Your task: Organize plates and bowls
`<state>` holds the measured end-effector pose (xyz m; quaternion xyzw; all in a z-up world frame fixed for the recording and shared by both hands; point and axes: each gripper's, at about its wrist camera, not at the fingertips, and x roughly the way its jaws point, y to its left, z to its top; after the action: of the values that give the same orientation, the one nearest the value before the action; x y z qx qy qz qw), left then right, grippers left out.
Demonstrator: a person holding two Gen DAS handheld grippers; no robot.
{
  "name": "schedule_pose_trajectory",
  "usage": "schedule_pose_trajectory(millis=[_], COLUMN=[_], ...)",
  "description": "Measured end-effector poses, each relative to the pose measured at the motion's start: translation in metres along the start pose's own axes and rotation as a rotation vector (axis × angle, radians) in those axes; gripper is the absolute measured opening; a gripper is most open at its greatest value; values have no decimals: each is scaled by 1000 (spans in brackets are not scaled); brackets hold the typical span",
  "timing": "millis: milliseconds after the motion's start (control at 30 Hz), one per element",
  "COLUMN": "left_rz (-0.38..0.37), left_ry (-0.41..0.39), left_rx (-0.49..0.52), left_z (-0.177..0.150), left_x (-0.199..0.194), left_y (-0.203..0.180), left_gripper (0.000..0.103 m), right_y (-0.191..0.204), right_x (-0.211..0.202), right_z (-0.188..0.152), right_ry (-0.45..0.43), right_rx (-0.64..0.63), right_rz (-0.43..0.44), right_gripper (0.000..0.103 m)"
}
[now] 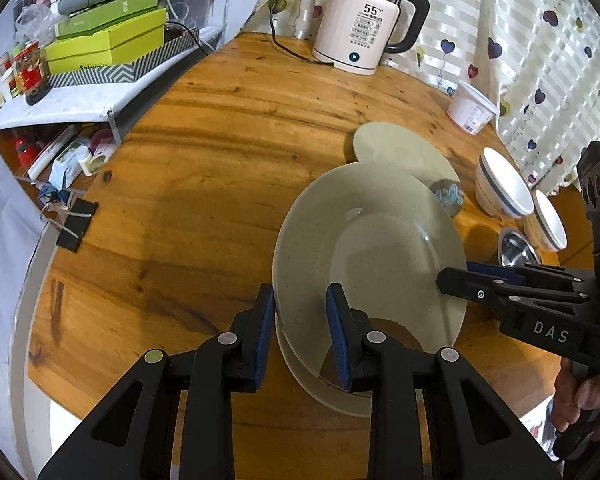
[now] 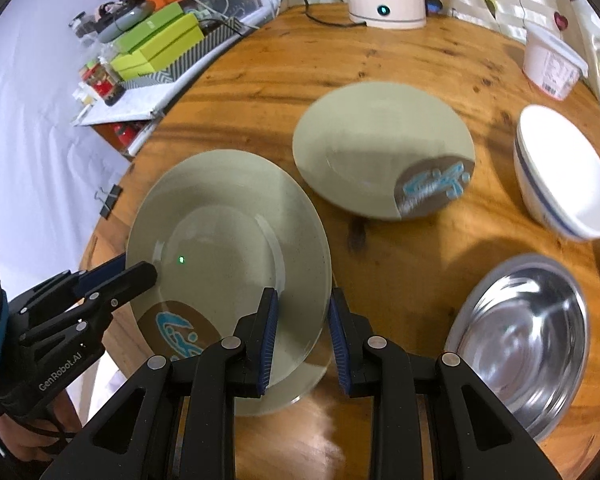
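A pale grey-green ceramic plate with a brown-and-blue emblem on its rim (image 2: 228,256) is carried between the two tools above the round wooden worktop (image 1: 220,140). The left gripper (image 1: 300,320) has its blue-padded fingers (image 1: 265,320) closed on the plate's near edge, one pad above the rim and one below; the right gripper (image 2: 303,320) clamps the opposite edge the same way. The plate appears clear of the wood, tilted slightly, with a shadow beneath it.

A second, matching grey-green plate (image 2: 380,144) rests flat on the worktop just beyond, which I judge to be the stacking target. To the right stand a white bowl with a blue band (image 2: 564,176) and a shiny steel bowl (image 2: 520,344), both near the path.

The risks, as I read them: each grip holds only a narrow strip of glazed rim, so if the two hands drift apart or twist unevenly the plate could slip out and drop. Lowering it tilted could knock its edge against the resting plate and chip it. A wide swing to the right could nudge the steel bowl or the white one.
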<state>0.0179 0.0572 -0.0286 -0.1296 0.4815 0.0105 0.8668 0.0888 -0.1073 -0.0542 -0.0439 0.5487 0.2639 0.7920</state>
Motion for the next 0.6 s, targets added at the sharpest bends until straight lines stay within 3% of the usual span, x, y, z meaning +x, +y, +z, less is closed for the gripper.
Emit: schedule_pose_trajectory(millis=[600], left_rz=[10], left_ry=[28], left_rx=[0], left_z=[-11], left_x=[7], left_y=[-4], left_gripper=[27], right_y=[2], right_x=[5], right_z=[-13], right_ry=[11], right_rx=[-20], right_rz=[-32], right_gripper=[25])
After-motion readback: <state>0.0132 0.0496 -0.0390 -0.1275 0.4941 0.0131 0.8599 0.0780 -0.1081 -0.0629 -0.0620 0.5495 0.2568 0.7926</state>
